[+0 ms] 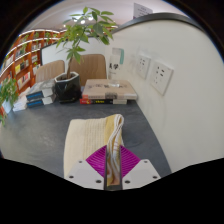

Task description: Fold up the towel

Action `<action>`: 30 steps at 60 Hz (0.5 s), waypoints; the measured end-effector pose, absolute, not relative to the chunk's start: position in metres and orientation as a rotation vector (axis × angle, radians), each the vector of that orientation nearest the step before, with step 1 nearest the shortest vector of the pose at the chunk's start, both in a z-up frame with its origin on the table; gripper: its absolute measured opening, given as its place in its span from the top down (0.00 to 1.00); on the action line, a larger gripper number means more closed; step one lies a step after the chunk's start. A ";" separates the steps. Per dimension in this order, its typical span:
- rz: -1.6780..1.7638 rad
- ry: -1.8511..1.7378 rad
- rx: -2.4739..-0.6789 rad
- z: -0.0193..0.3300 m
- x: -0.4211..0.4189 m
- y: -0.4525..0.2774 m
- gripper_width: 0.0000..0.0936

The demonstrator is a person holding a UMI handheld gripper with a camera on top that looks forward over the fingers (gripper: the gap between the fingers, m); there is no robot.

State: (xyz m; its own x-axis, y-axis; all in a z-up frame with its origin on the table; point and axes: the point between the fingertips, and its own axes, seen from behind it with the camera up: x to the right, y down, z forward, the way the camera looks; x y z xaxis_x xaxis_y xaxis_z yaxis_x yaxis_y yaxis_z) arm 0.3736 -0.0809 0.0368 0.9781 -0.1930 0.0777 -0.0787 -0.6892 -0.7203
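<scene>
A cream towel (95,135) is gathered into a narrow bunch. It runs up from between my fingers and hangs over the grey table (40,135). My gripper (111,170) is shut on the towel; both magenta pads (97,160) press against the cloth with no gap showing. The part of the towel beyond the fingers drapes to the left, with a thin striped edge along its right fold.
A stack of books (108,93) lies at the far end of the table beside a potted plant (68,80). More books (38,97) lie left of the pot. A white wall with sockets (160,73) runs along the right. A wooden chair (92,66) stands behind.
</scene>
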 end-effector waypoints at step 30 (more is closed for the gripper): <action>-0.170 0.024 -2.101 0.223 0.300 -0.127 0.21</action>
State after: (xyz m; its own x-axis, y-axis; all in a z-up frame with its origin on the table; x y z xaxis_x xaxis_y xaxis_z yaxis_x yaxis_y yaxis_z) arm 0.3002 -0.1267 0.2231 0.9900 -0.0860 0.1116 0.0523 -0.5112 -0.8579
